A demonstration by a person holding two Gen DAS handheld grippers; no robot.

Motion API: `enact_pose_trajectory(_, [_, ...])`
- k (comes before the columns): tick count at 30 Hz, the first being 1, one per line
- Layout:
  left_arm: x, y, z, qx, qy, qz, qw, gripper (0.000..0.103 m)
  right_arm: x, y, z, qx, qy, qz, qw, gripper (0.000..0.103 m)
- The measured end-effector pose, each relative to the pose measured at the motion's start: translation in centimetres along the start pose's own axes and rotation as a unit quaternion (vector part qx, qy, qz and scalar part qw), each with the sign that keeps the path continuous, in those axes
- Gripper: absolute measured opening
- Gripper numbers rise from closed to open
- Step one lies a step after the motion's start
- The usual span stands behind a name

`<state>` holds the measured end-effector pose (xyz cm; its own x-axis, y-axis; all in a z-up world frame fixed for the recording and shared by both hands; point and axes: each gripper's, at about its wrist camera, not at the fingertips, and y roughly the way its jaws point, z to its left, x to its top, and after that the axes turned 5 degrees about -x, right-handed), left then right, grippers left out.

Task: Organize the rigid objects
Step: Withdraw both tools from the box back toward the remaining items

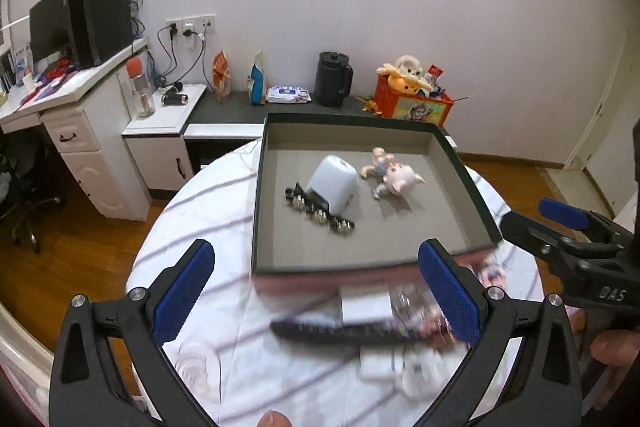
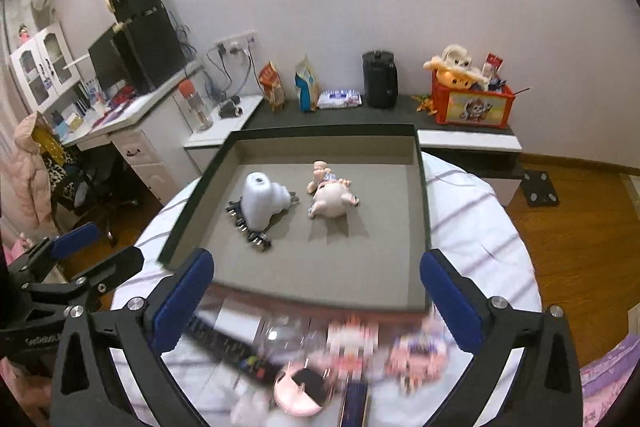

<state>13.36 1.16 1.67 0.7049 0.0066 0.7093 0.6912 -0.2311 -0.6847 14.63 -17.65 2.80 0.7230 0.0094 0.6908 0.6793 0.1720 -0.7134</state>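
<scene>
A shallow dark box (image 1: 258, 187) (image 2: 192, 195) with a grey floor sits on the round white table. In it lie a white plastic piece (image 1: 334, 187) (image 2: 262, 201) on a black strip of small metal parts (image 1: 320, 215) (image 2: 248, 227), and a pink pig figurine (image 1: 394, 177) (image 2: 332, 201). My left gripper (image 1: 316, 291) is open above a blurred black remote (image 1: 340, 333) (image 2: 232, 347) near the box's front edge. My right gripper (image 2: 318, 295) is open above blurred small items: a pink round thing (image 2: 298, 389) and pinkish packets (image 2: 416, 355). The right gripper also shows in the left wrist view (image 1: 532, 215).
The table (image 1: 208, 211) wears a striped white cloth. Behind stand a dark low counter with a black jug (image 1: 332, 79) (image 2: 380, 79), snack bags and a red toy box (image 1: 414, 101) (image 2: 472, 103). A white desk with a monitor is at the left. Wooden floor surrounds the table.
</scene>
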Motion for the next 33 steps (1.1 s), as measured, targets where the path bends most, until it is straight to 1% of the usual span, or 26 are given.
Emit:
enact_pose_trajectory(5, [-2.7, -2.6, -0.4, 0.004, 0.003, -0.003, 1.0000, 0.103, -3.6, -3.9, -0.1, -0.012, 0.008, -0.015, 1.000, 0.103])
enact_pose_trajectory(11, [-6.2, -4.3, -0.5, 0.006, -0.002, 0.003, 1.0000, 0.103, -7.4, -6.5, -0.9, -0.022, 0.018, -0.018, 0.999, 0.103])
enact_pose_trajectory(16, [-8.9, -4.4, -0.3, 0.009, -0.006, 0.018, 0.9998, 0.103, -10.2, -6.3, -1.8, -0.027, 0.031, 0.003, 0.999, 0.103])
enact_pose_trajectory(20, [-10.3, -3.9, 0.1, 0.009, -0.012, 0.030, 0.9994, 0.103, -11.9, -5.6, -2.0, -0.029, 0.035, 0.019, 0.999, 0.103])
enact_pose_trajectory(27, [-12.0, -3.2, 0.5, 0.004, -0.018, 0.047, 0.9987, 0.103, -13.0, -4.9, -2.2, -0.031, 0.035, 0.033, 0.998, 0.103])
enact_pose_trajectory(33, [-11.8, -2.6, 0.4, 0.006, -0.014, 0.048, 0.9987, 0.103, -12.8, -4.0, -1.8, -0.034, 0.033, 0.036, 0.998, 0.103])
